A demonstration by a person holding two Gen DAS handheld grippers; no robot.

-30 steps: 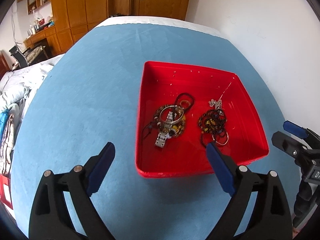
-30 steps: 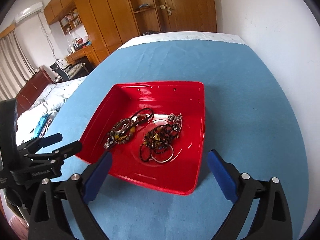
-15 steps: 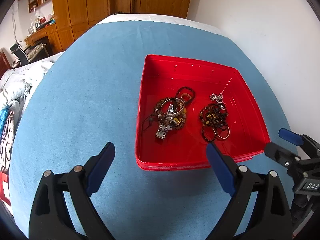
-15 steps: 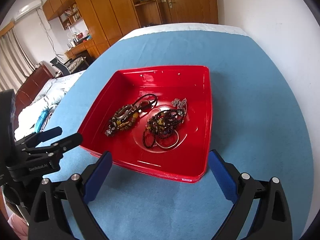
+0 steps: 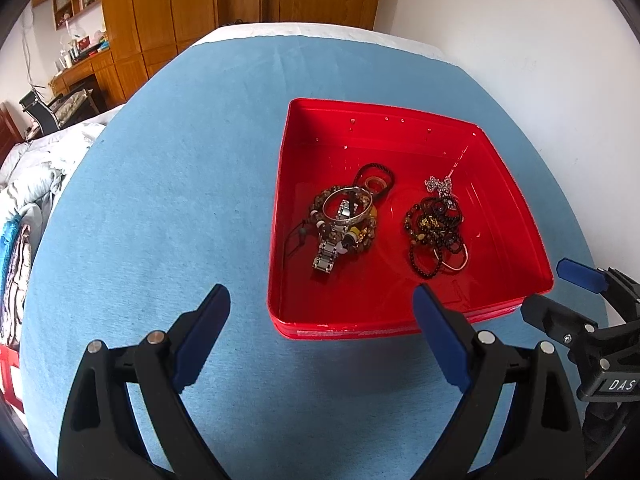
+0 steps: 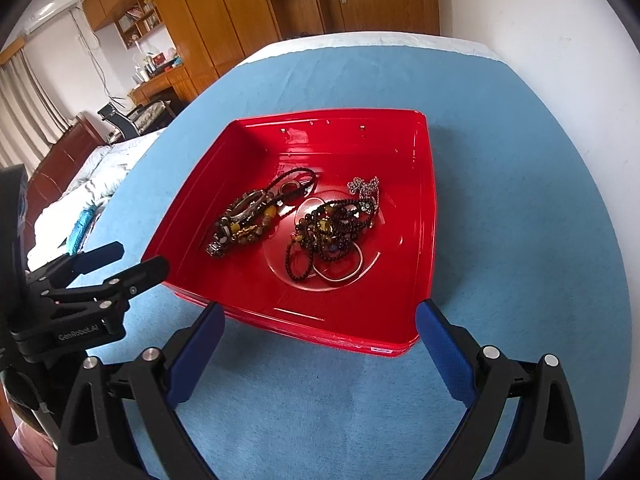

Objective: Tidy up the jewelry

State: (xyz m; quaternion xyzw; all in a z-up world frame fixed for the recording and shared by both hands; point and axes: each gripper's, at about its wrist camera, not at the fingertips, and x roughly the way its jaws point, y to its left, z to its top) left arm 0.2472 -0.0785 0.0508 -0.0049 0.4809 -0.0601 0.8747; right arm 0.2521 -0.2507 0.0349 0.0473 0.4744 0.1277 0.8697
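A red tray [image 5: 516,216] [image 6: 426,216] lies on the blue cloth and holds two heaps of jewelry. The left heap [image 5: 346,220] [image 6: 244,224] has a silver bangle, a metal watch and beaded bracelets. Dark bead strings, a thin ring and a silver chain make up the right heap [image 5: 436,232] [image 6: 332,232]. My left gripper [image 5: 320,330] [image 6: 120,256] is open, hovering short of the tray's near left corner. My right gripper [image 6: 318,344] [image 5: 560,288] is open too, just before the tray's near rim. Neither holds anything.
The blue cloth [image 5: 160,200] covers a table that ends at a white wall [image 5: 520,32] on the right. Wooden wardrobes [image 5: 168,4] and a door stand behind. Bedding [image 5: 28,184] and a chair lie off the table's left side.
Both grippers have drawn back toward me and lifted a little, so the tray now sits farther up in both views. The jewelry has not moved.
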